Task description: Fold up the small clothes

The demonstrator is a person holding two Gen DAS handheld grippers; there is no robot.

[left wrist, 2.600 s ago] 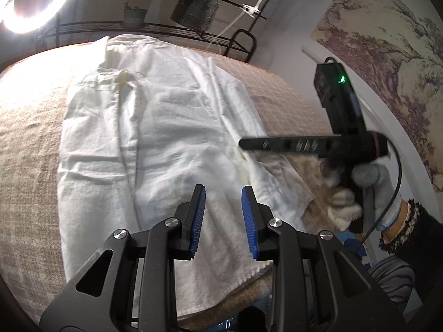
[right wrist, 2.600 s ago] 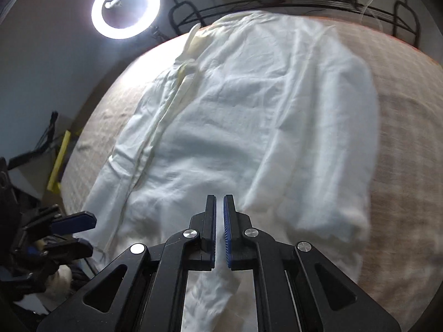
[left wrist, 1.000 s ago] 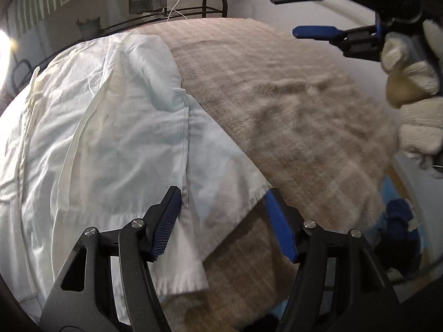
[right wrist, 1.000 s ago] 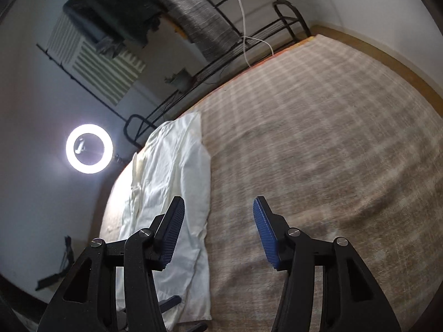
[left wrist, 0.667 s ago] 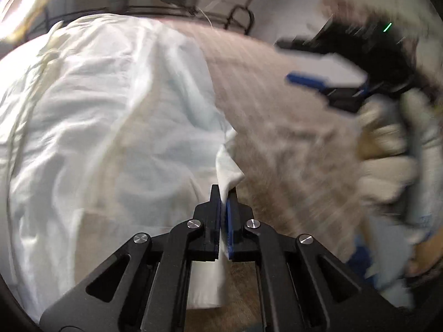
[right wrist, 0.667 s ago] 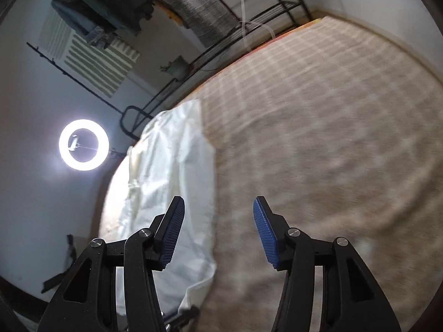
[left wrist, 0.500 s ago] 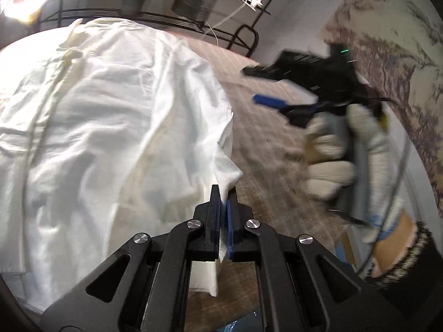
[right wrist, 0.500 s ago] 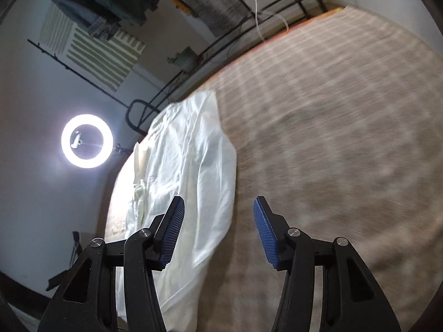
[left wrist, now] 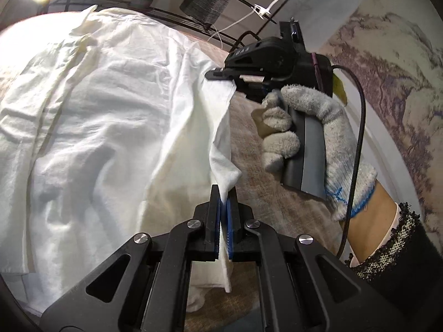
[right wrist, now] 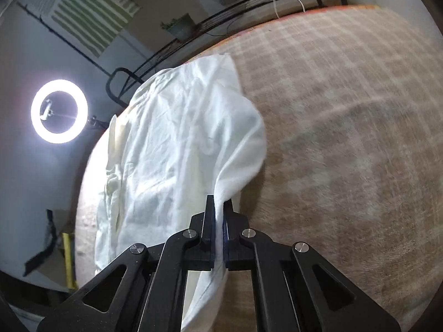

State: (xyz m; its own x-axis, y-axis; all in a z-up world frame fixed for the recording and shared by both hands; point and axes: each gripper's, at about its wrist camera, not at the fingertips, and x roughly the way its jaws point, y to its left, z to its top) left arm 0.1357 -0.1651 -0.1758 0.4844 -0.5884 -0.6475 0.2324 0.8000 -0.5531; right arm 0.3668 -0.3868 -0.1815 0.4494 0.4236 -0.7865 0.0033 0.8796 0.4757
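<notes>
A white shirt (left wrist: 105, 116) lies spread on a beige checked bed cover (left wrist: 254, 188); it also shows in the right wrist view (right wrist: 177, 144). My left gripper (left wrist: 223, 193) is shut on the shirt's right edge near its lower corner and lifts it slightly. My right gripper (right wrist: 219, 207) is shut on the same edge farther up. In the left wrist view the right gripper (left wrist: 221, 78) is held by a gloved hand (left wrist: 304, 127), pinching the raised cloth.
A ring light (right wrist: 59, 110) glows at the left. A black metal rack (right wrist: 249, 2) with a small plant pot (right wrist: 180, 27) stands behind the bed. The checked cover (right wrist: 346, 152) stretches to the right. A landscape wall picture (left wrist: 387, 63) hangs at the right.
My right gripper was open over the cover and has now shut on the shirt's edge. My left gripper stays shut on the edge, which is now lifted between both grippers.
</notes>
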